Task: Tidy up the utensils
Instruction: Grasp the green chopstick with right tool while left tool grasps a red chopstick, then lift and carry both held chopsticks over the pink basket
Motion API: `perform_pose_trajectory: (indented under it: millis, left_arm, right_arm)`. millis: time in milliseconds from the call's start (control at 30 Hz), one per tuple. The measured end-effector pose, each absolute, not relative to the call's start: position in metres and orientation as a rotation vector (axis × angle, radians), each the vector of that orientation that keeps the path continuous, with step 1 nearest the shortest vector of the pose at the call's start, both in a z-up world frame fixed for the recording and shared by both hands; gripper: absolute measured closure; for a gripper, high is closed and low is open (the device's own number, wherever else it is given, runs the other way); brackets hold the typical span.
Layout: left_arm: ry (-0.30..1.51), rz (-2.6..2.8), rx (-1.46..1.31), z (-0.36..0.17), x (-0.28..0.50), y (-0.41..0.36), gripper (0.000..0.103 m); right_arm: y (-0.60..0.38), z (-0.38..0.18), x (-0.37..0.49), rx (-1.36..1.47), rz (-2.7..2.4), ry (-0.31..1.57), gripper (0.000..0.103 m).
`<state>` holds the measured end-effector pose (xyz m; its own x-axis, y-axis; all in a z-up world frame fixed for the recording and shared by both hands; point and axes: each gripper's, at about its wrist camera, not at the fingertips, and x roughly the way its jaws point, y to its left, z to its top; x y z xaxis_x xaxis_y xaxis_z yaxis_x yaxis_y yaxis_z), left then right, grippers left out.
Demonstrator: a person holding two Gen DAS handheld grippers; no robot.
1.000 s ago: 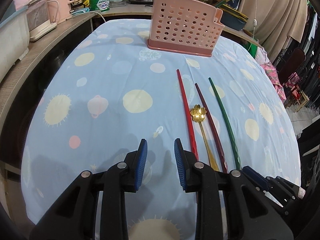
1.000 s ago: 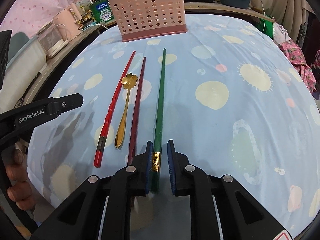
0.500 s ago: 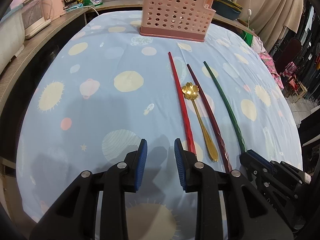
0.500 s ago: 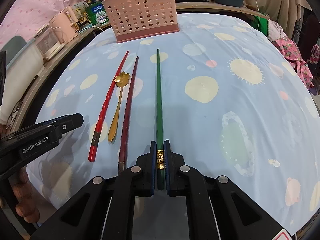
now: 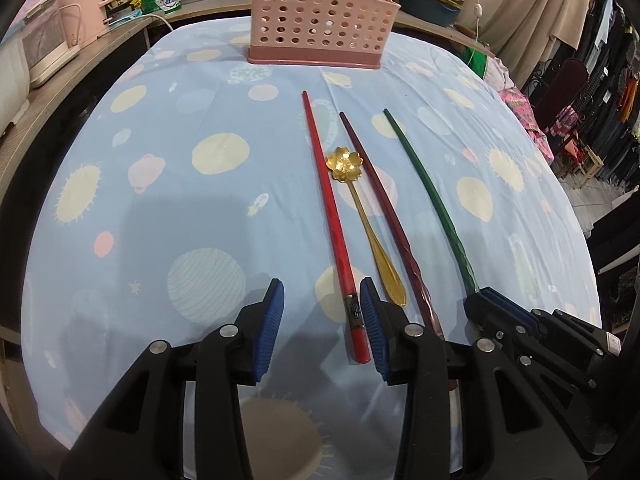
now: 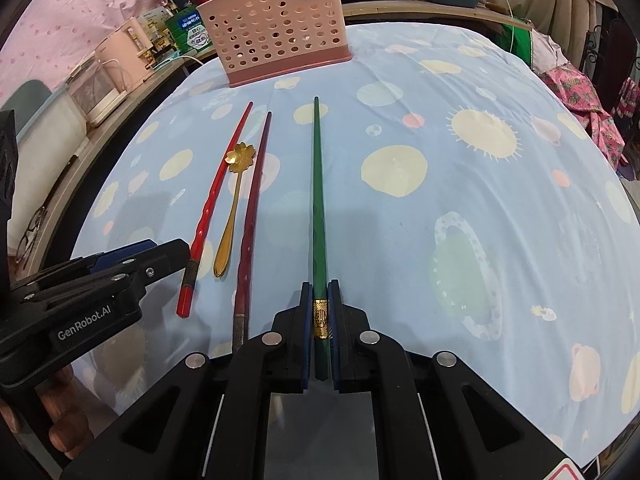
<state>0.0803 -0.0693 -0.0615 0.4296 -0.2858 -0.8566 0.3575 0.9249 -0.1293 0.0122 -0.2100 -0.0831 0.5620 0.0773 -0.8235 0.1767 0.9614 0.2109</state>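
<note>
A red chopstick (image 5: 330, 208), a gold flower-bowl spoon (image 5: 362, 216), a dark red chopstick (image 5: 384, 208) and a green chopstick (image 5: 428, 196) lie side by side on the blue tablecloth. My left gripper (image 5: 322, 300) hangs over the red chopstick's near end; its jaws are opening, the stick lies just inside the right pad, unpressed. My right gripper (image 6: 320, 292) is shut on the green chopstick (image 6: 318, 200) by its gold band. The pink perforated utensil holder (image 5: 320, 12) stands upright at the far end.
A wooden counter (image 5: 80, 64) with pink appliances and boxes runs along the left and back. Pots and bowls sit behind the holder. Clothes and a chair (image 5: 564, 80) stand past the table's right edge. A hand (image 6: 60, 412) holds the left gripper.
My left gripper came forward and right to the red chopstick's near end, and its jaws widened. My right gripper closed onto the green chopstick.
</note>
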Motion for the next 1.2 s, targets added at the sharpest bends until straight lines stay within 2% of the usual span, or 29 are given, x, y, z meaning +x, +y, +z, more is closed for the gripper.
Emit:
perform_pose_trajectory:
  millis: [433,767,1200]
  left_arm:
    - [1.063,-0.393,0.109,-0.068,0.076,-0.073,0.067]
    - [1.070,-0.397,0.095,-0.069,0.075,-0.069,0.096]
    - [1.007,-0.360,0.058,-0.038,0.080,-0.054,0.096]
  right_arm:
    - [-0.210,-0.084,0.011,0.288,-0.057,0.977,0.096]
    - [-0.210,-0.084,0.011,0.289,-0.057,0.977,0.096]
    - [-0.211,-0.059,0.004,0.263,-0.059,0.909,0.096]
